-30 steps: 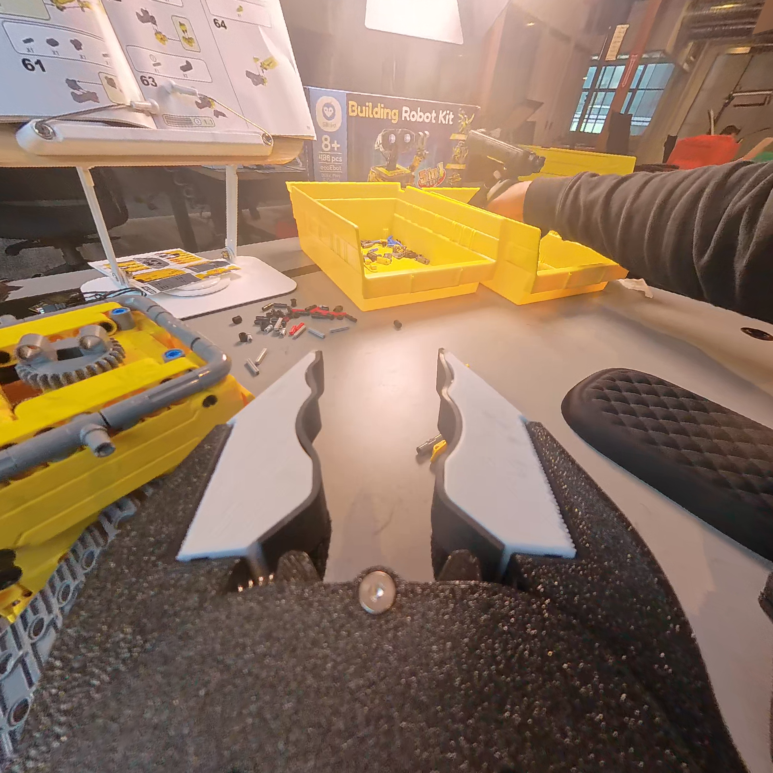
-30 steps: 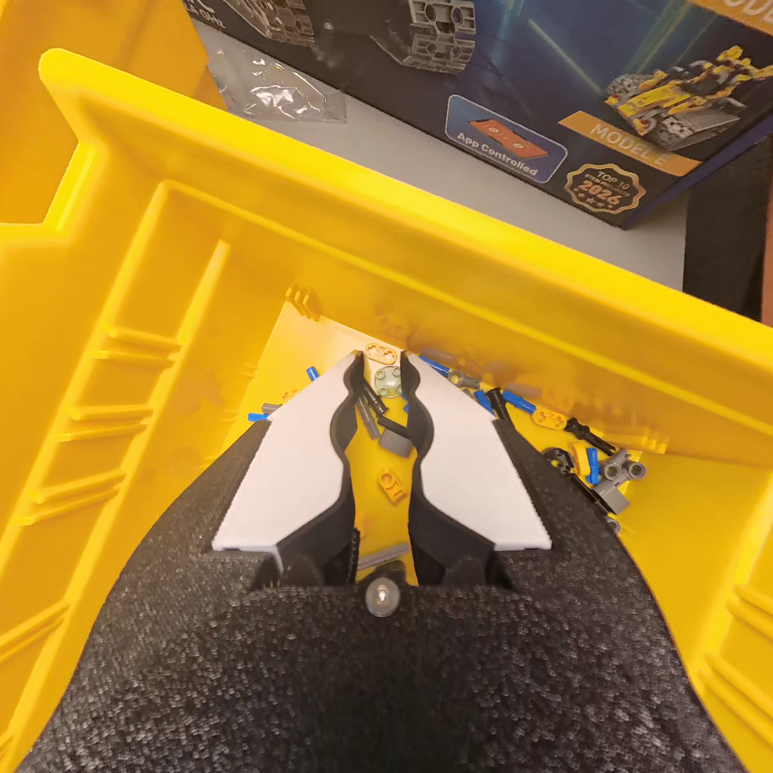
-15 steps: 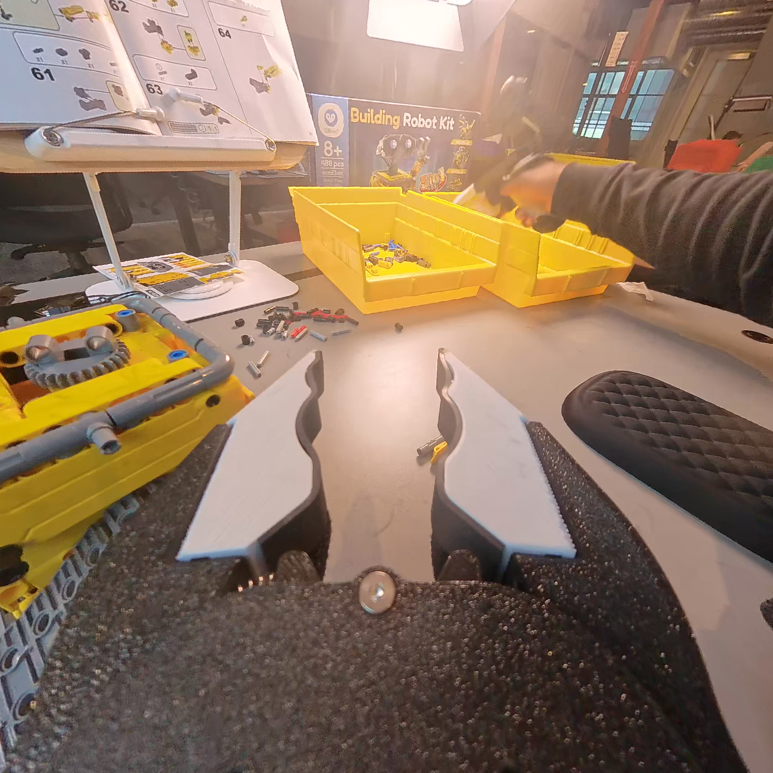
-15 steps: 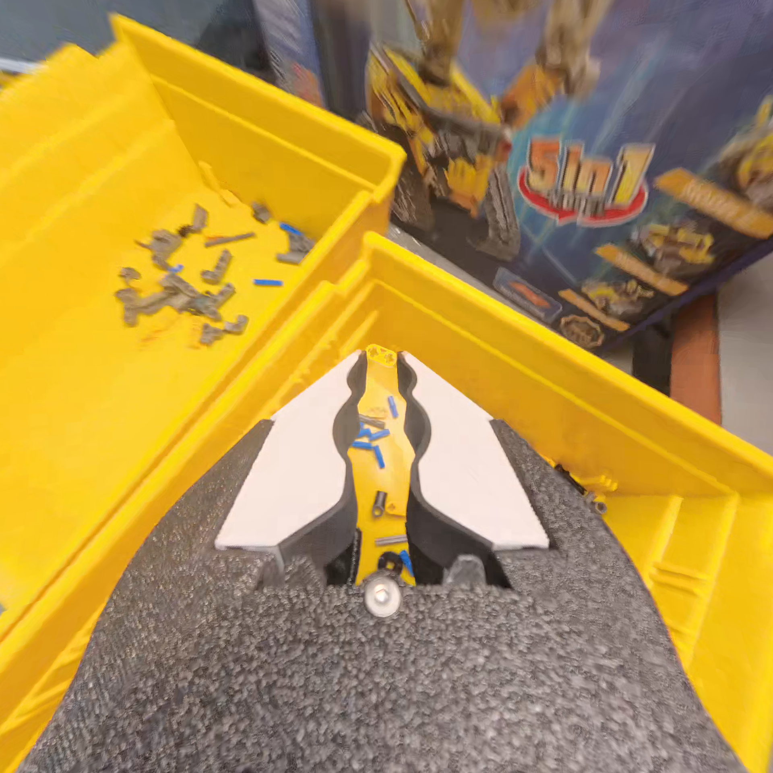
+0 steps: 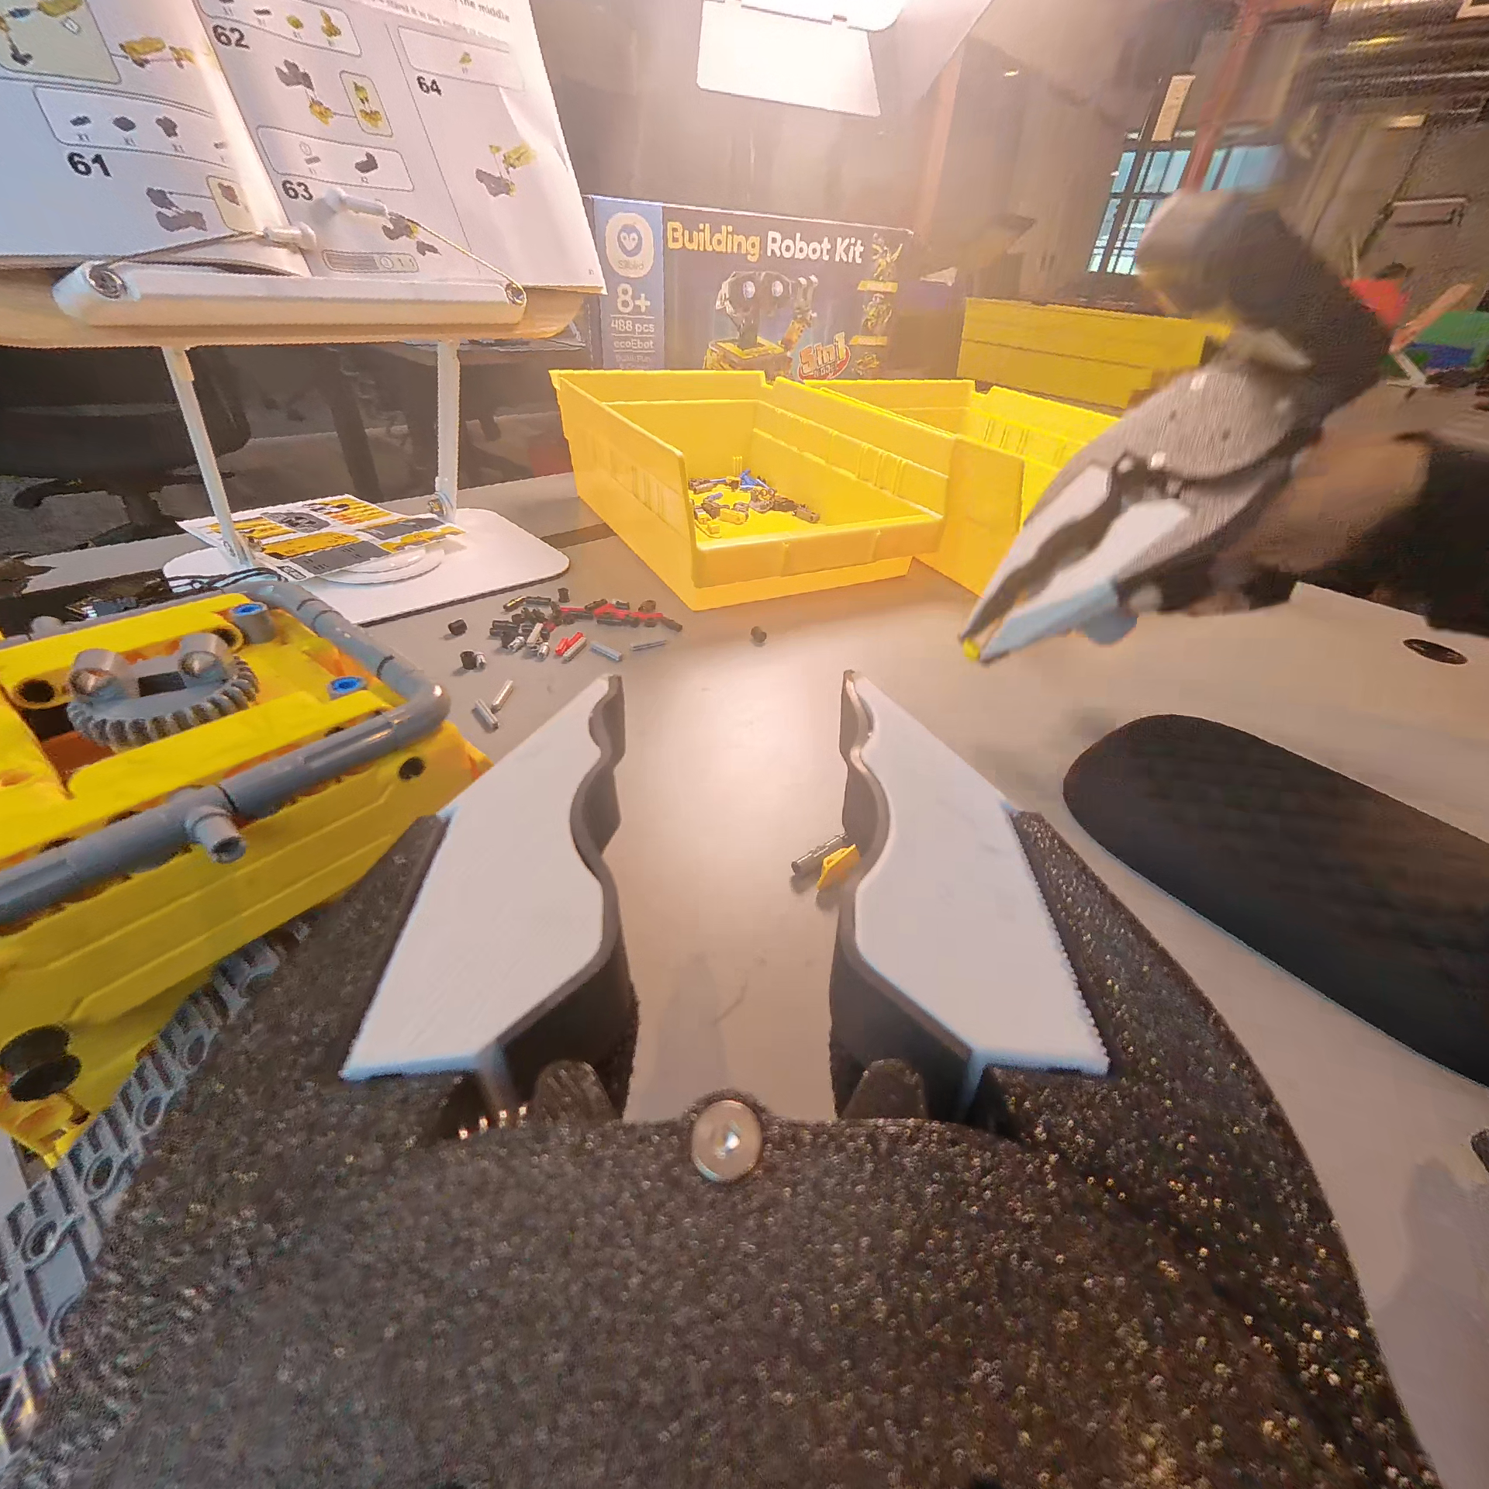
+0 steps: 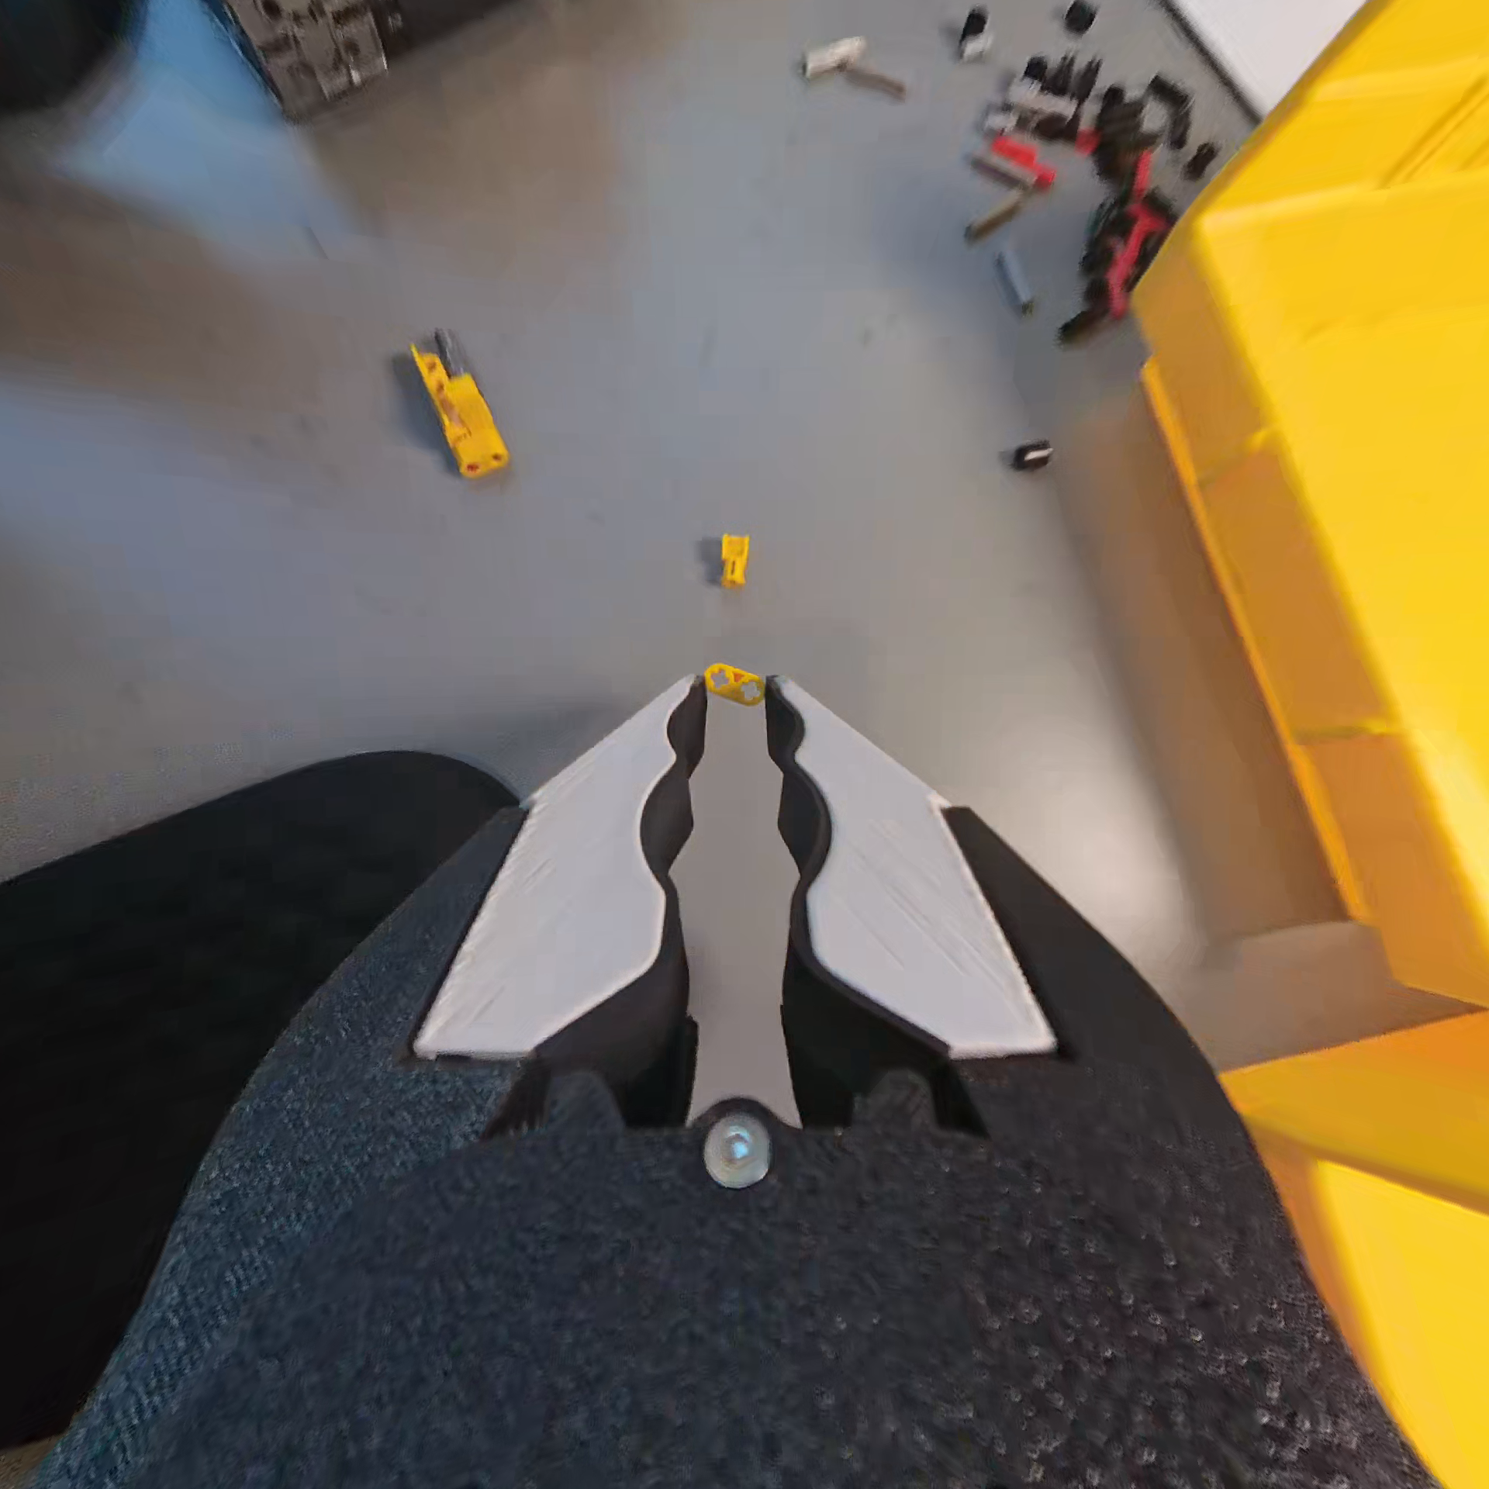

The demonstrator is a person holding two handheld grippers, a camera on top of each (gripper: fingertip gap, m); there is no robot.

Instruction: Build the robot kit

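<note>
Pinching, right gripper (image 6: 733,685): fingers drawn nearly together on a small yellow two-hole link (image 6: 735,683), gripped at the very tips above the grey table (image 6: 644,282).
Left gripper (image 5: 729,709): fingers spread wide apart, holding nothing, low over the table with bare grey surface between them.
Open room: a clear strip of table runs ahead of the left gripper toward the scattered pins; the right gripper has free table in front and to its left.
Edges: a yellow bin (image 6: 1329,483) walls off the right gripper's right side; a yellow tracked model (image 5: 185,806) lies against the left gripper's left side; a black quilted pad (image 5: 1289,870) lies to its right.
Loose parts: a black pin with a yellow piece (image 5: 826,856) lies just inside the left gripper's right finger; a small yellow connector (image 6: 733,558) sits ahead of the held link; a longer yellow piece (image 6: 459,415) lies farther left; black, red and grey pins (image 5: 564,628) are strewn before the bin.
Behind: an instruction booklet on a stand (image 5: 282,161) and a kit box (image 5: 749,290).
Hard to make out: the right wrist view is motion-blurred and the right gripper is smeared in the left wrist view; the bin's contents are too small to sort.
</note>
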